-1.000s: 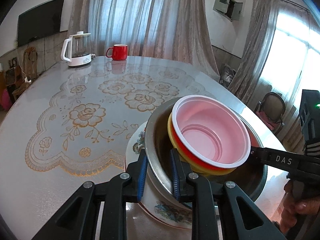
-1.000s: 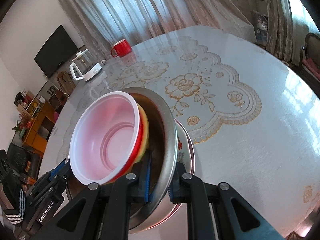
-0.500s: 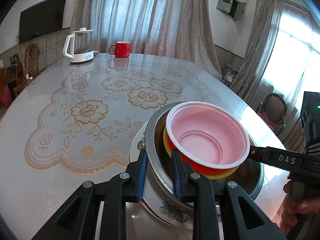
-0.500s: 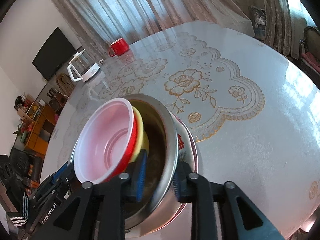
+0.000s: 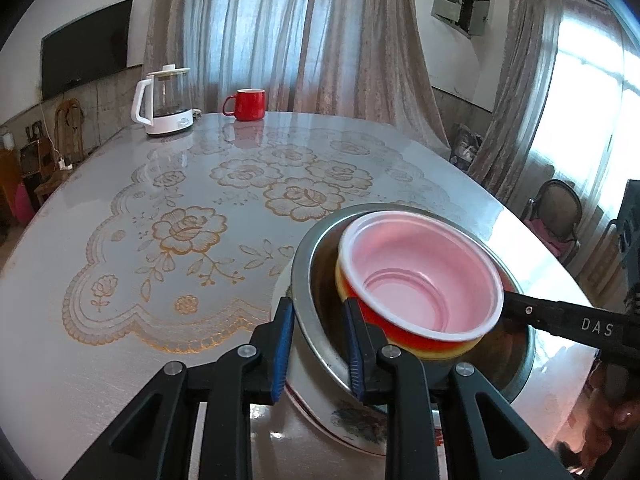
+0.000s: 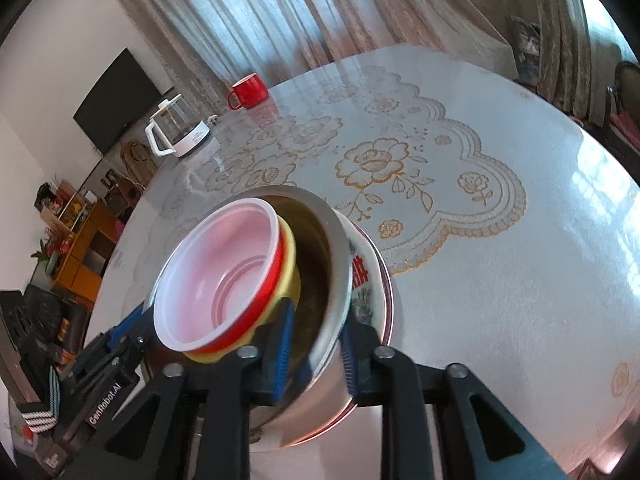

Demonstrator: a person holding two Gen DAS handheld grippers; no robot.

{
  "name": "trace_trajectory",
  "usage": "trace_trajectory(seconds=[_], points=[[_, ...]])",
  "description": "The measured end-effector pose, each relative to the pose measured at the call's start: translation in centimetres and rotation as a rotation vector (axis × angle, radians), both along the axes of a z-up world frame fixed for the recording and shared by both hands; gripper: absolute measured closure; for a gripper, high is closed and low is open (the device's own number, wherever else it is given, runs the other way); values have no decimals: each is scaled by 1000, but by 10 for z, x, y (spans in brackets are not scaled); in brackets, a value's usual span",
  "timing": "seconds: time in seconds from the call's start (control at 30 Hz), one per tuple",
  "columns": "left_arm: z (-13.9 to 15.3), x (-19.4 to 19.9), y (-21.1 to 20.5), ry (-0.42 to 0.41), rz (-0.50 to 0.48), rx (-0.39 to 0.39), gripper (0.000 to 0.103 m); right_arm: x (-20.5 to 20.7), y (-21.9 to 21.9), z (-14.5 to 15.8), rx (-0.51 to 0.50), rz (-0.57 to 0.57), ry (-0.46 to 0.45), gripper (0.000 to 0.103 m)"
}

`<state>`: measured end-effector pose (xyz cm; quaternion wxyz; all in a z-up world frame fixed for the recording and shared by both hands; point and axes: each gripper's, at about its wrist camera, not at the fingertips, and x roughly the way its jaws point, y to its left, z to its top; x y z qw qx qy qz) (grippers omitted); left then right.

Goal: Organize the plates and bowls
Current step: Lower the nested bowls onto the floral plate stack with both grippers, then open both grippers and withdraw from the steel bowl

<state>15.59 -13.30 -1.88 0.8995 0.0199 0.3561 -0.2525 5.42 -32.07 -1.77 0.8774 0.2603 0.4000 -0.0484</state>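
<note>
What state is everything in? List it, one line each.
left gripper: shut on steel bowl rim
right gripper: jaws just been closing, shut on steel bowl's opposite rim
steel bowl: upright on flowered plate
pink bowl: nested in red bowl, in yellow bowl, inside steel bowl
red mug: upright
kettle: upright, lid on

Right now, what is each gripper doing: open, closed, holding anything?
Left gripper: shut on the rim of the steel bowl.
Right gripper: jaws have just been closing, shut on the steel bowl's opposite rim.
</note>
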Motion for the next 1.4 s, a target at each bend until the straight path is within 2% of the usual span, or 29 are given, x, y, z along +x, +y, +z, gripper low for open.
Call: trace_trajectory(seconds=[0.27, 0.37, 0.4, 0.43, 0.5, 0.57, 0.63, 0.77, 0.87, 0.97, 1.07, 1.13, 1.2, 1.3, 1.4], points=[[1, 0, 0, 1, -1, 9, 78, -1, -1, -3, 35, -11, -10, 87], [2, -1, 1, 5, 1, 7, 71, -3, 0, -4, 46, -14, -6, 85], [2, -2, 2, 7, 4, 7, 60, -4, 1, -3, 41, -14, -6, 82], [2, -3, 3, 9, 9, 7, 44, -5, 1, -3, 36, -14, -10, 78], [4, -7, 8, 6, 26, -4, 33, -10, 4, 1, 22, -13, -23, 72], [6, -12, 12, 0, 34, -6, 29, -14, 7, 5, -5, -11, -32, 70], [8, -17, 16, -3, 39, -1, 18, -19, 12, 10, -50, 1, -43, 69], [13, -29, 25, -13, 43, -6, 12, -32, 18, 18, -96, -1, -64, 66], [16, -42, 29, -28, 54, 15, 2, -42, 20, 22, -123, -5, -79, 62], [20, -56, 33, -60, 78, 49, 0, -52, 27, 26, -152, 3, -96, 59], [22, -70, 34, -94, 124, 114, 0, -63, 38, 30, -200, 21, -122, 51], [21, -80, 35, -114, 150, 154, 0, -69, 45, 32, -222, 35, -138, 34], [20, -90, 34, -145, 169, 201, 0, -76, 54, 33, -254, 49, -158, 28], [18, -106, 32, -189, 170, 231, 0, -86, 63, 32, -283, 45, -169, 26], [19, -121, 36, -188, 176, 209, 0, -97, 69, 30, -297, 22, -173, 25]])
